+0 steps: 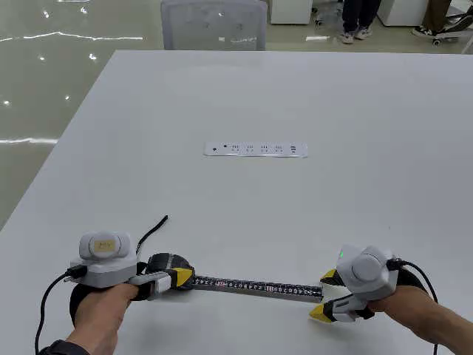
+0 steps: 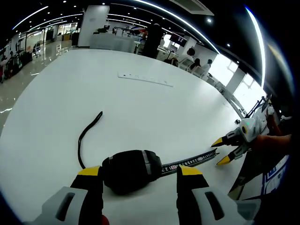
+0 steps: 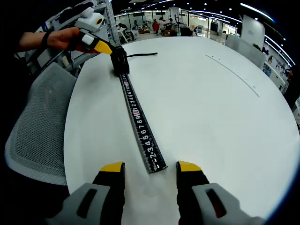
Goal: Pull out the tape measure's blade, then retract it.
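Observation:
A black tape measure [image 1: 166, 265] lies on the white table [image 1: 295, 96] near its front edge, with my left gripper [image 1: 174, 274] shut on its case. In the left gripper view the case [image 2: 129, 169] sits between the yellow-tipped fingers [image 2: 90, 172]. A black wrist strap [image 1: 151, 231] trails from the case. The dark blade [image 1: 259, 285] is drawn out to the right and lies flat on the table. Its end [image 3: 157, 165] rests between the spread jaws of my right gripper [image 3: 151, 168], which is open and not touching it. In the head view, the right gripper [image 1: 324, 294] sits at the blade's tip.
A flat white power strip [image 1: 255, 149] is set into the table's middle. A grey chair [image 1: 214, 24] stands at the far edge, and a mesh chair [image 3: 33, 136] beside the near edge. The table's left edge [image 1: 66, 140] runs diagonally.

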`<state>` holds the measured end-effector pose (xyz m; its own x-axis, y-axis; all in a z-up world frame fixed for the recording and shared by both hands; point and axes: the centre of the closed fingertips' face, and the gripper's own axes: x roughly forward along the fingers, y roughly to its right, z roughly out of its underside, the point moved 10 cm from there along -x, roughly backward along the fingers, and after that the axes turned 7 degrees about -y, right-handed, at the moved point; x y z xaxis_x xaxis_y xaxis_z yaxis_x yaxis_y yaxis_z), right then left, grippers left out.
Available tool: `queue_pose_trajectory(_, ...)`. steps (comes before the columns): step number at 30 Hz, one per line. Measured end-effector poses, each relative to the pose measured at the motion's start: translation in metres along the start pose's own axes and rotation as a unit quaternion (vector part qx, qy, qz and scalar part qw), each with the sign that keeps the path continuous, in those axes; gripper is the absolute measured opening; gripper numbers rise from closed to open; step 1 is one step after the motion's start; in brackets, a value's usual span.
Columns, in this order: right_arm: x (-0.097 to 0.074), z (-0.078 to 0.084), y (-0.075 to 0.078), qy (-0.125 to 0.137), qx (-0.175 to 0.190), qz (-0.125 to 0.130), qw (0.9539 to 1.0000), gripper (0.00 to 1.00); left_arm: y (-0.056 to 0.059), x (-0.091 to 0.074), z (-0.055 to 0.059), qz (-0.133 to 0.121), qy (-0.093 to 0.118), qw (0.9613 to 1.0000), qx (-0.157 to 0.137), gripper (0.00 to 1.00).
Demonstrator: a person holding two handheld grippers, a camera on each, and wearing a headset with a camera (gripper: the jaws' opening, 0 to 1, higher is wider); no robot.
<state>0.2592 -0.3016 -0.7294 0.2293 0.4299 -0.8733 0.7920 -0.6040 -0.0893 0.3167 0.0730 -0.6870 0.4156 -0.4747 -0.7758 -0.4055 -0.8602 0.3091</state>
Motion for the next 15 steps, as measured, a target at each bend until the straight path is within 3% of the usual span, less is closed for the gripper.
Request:
queue_pose_trajectory(1,0.009,-0.003,0.004,-0.028,-0.041,-0.009,0.9987,0.43,-0.003,0.005,-0.002,-0.010,-0.007,0.9999,-0.008,0.60)
queue_pose_trajectory(2,0.008,-0.005,0.004,-0.028,-0.047,-0.008,0.9985,0.41,-0.003,0.007,-0.002,-0.012,-0.010,0.9998,-0.010,0.60)
queue_pose_trajectory(8,0.009,-0.009,0.013,-0.042,-0.073,-0.004,0.9965,0.29,-0.003,0.013,-0.003,-0.022,-0.020,0.9994,-0.019,0.60)
queue_pose_trajectory(15,0.011,-0.009,0.014,-0.049,-0.089,-0.006,0.9948,0.24,-0.002,0.015,-0.004,-0.027,-0.026,0.9990,-0.024,0.61)
